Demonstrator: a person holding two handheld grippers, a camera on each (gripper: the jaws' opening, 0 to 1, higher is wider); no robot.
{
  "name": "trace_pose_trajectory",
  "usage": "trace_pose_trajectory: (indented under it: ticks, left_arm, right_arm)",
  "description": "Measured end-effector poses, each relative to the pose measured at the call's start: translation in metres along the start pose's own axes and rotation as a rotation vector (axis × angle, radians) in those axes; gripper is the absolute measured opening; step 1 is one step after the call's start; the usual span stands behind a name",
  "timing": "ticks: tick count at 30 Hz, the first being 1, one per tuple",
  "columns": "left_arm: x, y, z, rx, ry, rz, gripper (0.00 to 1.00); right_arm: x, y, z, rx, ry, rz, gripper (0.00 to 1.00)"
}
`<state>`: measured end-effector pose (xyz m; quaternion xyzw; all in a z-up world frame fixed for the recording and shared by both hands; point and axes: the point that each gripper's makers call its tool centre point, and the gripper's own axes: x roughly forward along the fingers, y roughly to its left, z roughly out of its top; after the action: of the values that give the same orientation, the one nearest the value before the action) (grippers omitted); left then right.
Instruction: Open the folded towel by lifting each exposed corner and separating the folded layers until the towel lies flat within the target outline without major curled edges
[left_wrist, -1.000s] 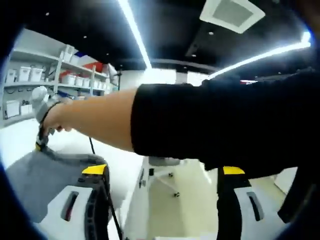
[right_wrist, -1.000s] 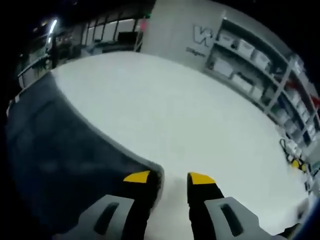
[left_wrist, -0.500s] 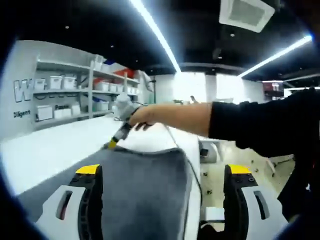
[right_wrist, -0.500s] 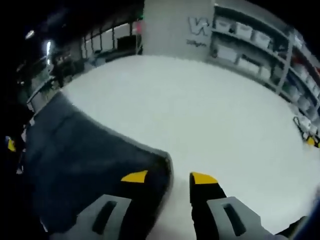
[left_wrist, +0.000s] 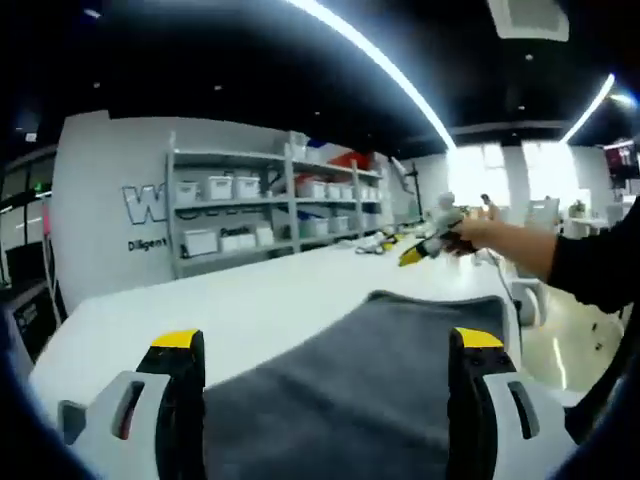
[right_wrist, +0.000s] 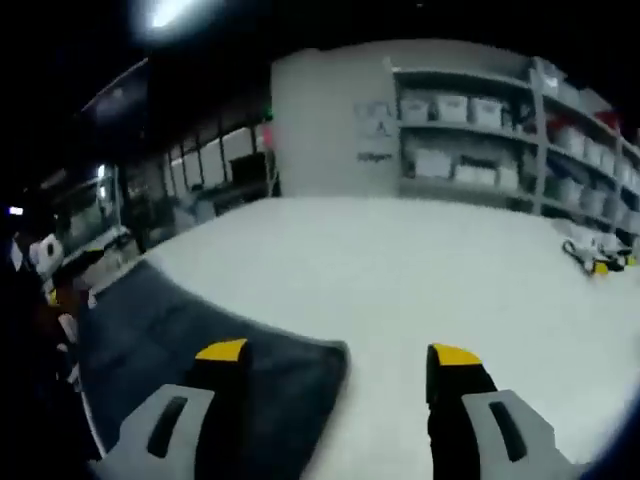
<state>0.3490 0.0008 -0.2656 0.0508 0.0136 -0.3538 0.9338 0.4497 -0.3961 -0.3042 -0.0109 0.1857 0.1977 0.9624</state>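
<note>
Towel (left_wrist: 370, 375) lies flat between left gripper's (left_wrist: 325, 345) spread jaws.

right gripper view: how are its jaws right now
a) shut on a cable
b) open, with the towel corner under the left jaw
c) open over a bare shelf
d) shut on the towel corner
b: the yellow-tipped jaws of the right gripper stand wide apart, and the dark towel has its corner under the left jaw on the white table.

You have wide bare white tabletop (right_wrist: 400, 270) ahead of your right gripper (right_wrist: 336, 355), apart from small yellow-and-black items (right_wrist: 592, 258) far right. The flat grey towel (left_wrist: 400, 370) lies between your left gripper's (left_wrist: 326, 340) parted jaws.
</note>
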Motion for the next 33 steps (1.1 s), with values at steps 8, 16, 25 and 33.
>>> trace_pose_trajectory:
  ticks: [8,16,25,33]
  left_arm:
    - [-0.046,0.047,0.010,0.039,0.012,0.131,1.00]
    - [-0.102,0.086,0.022,0.119,0.030,0.241,0.99]
    - [-0.168,0.125,0.020,0.043,-0.003,0.270,1.00]
    - [-0.202,0.135,0.001,0.065,0.063,0.291,1.00]
  right_arm:
    - [-0.069,0.025,0.031,-0.047,-0.207,-0.054,1.00]
    - [-0.115,0.058,0.034,-0.078,-0.268,-0.096,1.00]
    - [-0.139,0.057,0.006,-0.086,-0.263,-0.127,0.99]
    - [-0.169,0.063,-0.012,-0.056,-0.297,-0.171,0.99]
